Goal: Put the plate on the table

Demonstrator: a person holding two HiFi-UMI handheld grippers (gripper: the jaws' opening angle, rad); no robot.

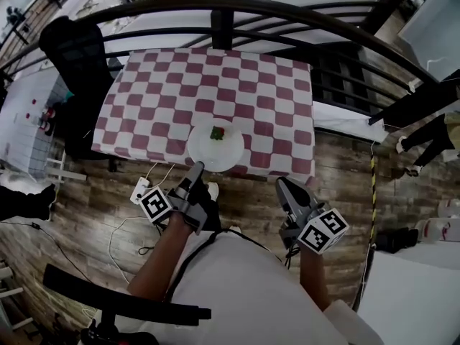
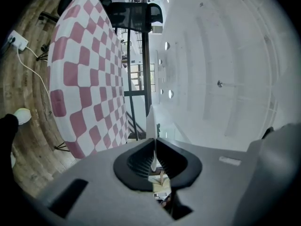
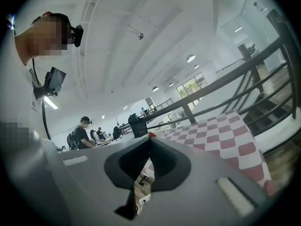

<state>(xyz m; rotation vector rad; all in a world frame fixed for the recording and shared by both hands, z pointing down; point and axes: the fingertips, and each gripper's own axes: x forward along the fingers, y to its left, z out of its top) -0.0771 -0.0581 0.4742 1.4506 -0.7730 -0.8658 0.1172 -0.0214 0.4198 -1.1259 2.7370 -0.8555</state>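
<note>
A white plate [image 1: 228, 153] with a small green and red bit of food [image 1: 217, 133] lies at the near edge of the table [image 1: 180, 85], which wears a red and white checked cloth. My left gripper [image 1: 195, 168] is shut on the plate's near rim. In the left gripper view the plate [image 2: 151, 121] shows edge-on as a thin white blade between the closed jaws, with the table [image 2: 80, 79] to its left. I cannot tell whether the plate rests on the cloth or hangs just above it. My right gripper [image 1: 282, 185] is shut and empty, short of the table's near right edge.
A black curved railing [image 1: 223, 9] runs round the table's far side. A black chair with a dark jacket [image 1: 75, 63] stands at the left. A white power strip [image 1: 139, 190] and cables lie on the wooden floor. Someone's legs [image 1: 424, 139] are at the right.
</note>
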